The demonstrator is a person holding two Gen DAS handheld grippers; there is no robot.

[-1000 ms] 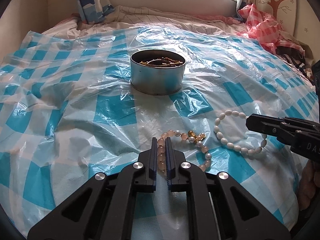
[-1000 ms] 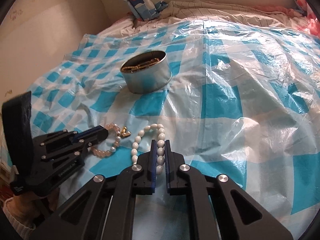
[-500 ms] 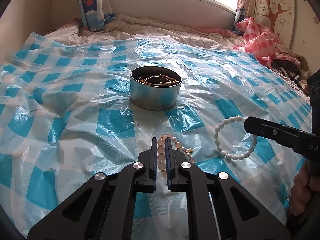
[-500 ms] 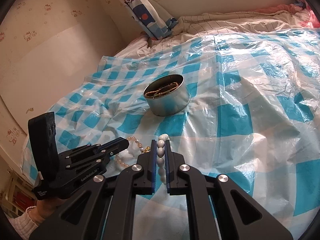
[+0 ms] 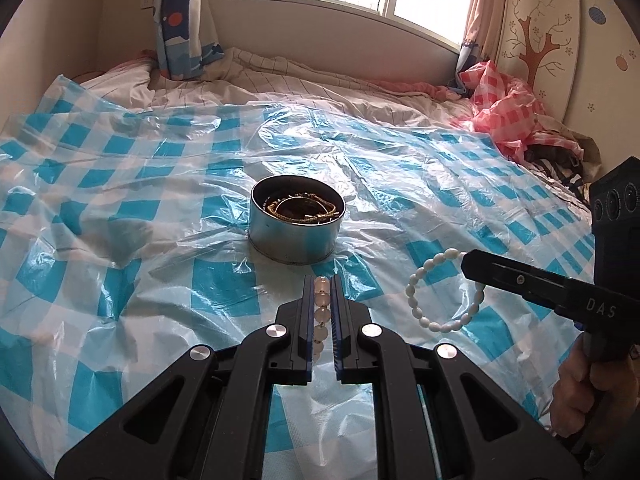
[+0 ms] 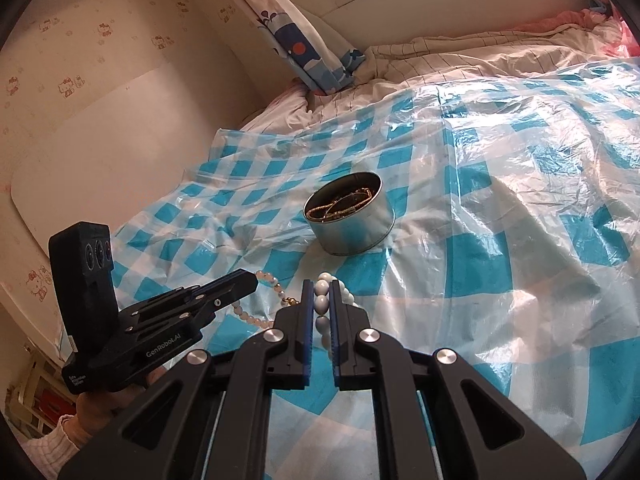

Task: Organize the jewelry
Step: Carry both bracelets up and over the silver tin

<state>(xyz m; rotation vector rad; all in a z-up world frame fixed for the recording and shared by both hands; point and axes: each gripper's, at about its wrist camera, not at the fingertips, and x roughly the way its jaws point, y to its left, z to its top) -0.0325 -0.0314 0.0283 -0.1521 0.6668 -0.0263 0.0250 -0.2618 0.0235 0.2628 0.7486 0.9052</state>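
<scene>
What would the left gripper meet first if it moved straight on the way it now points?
Probably the round metal tin. The left gripper, its fingers shut on the pink bead bracelet, aims at the tin's near wall, with only blue-checked plastic sheet between. Depth is unclear, so it might touch the sheet first.

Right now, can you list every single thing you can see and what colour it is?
tin: one, silver, mid-sheet, gold jewelry inside
pink bracelet: one, pale pink beads, held in left gripper
white bracelet: one, white beads, hanging from right gripper
sheet: one, blue-and-white checked plastic, over bed
quilt: one, cream striped, behind sheet
pink cloth: one, pink checked, far right
curtain: one, blue cartoon print, by window
left gripper: black, shut
right gripper: black, shut
</scene>
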